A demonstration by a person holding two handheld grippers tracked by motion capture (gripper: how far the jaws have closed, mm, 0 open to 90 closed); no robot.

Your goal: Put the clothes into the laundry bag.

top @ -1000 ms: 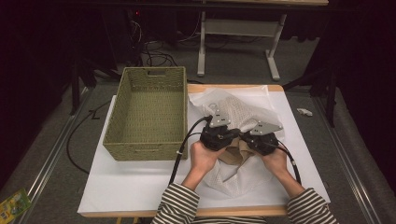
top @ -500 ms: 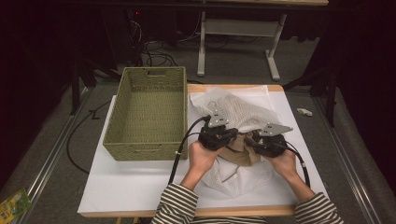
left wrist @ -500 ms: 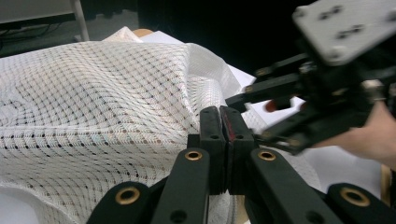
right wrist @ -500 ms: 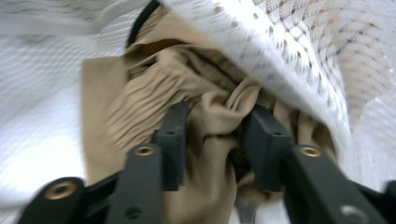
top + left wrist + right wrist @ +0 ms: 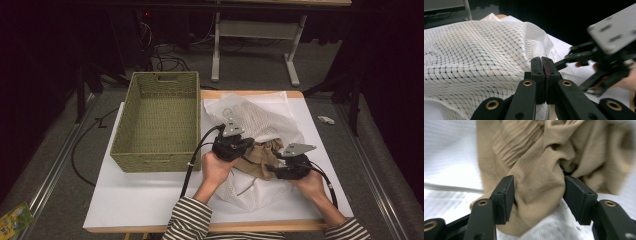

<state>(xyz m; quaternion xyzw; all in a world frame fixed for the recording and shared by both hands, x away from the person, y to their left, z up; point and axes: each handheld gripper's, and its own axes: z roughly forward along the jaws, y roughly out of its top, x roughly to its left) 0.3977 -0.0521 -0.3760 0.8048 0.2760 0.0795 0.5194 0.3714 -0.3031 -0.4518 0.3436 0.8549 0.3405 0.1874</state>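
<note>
Two tongs at a mesh bag and a tan garment, mid-bench

At the bench's [image 5: 150, 210] left edge stood a woven green basket [image 5: 159, 127], reaching towards its far edge. Just right of it, the left gripper [image 5: 543, 65] had its jaws pressed together, pinching a fold of the white mesh laundry bag [image 5: 260, 122], which spread from the far edge down towards the near edge at the middle of the bench. A tan garment [image 5: 541, 170] bulged from the bag's mouth between the two hands, lying on the mesh. Further right, the right gripper [image 5: 537, 195] had just been opening its jaws; they stood apart on either side of a bunched fold of that cloth, the pads close against it but not squeezing. Off the bench to the right, a small white scrap [image 5: 325, 119] lay on the floor.
</note>
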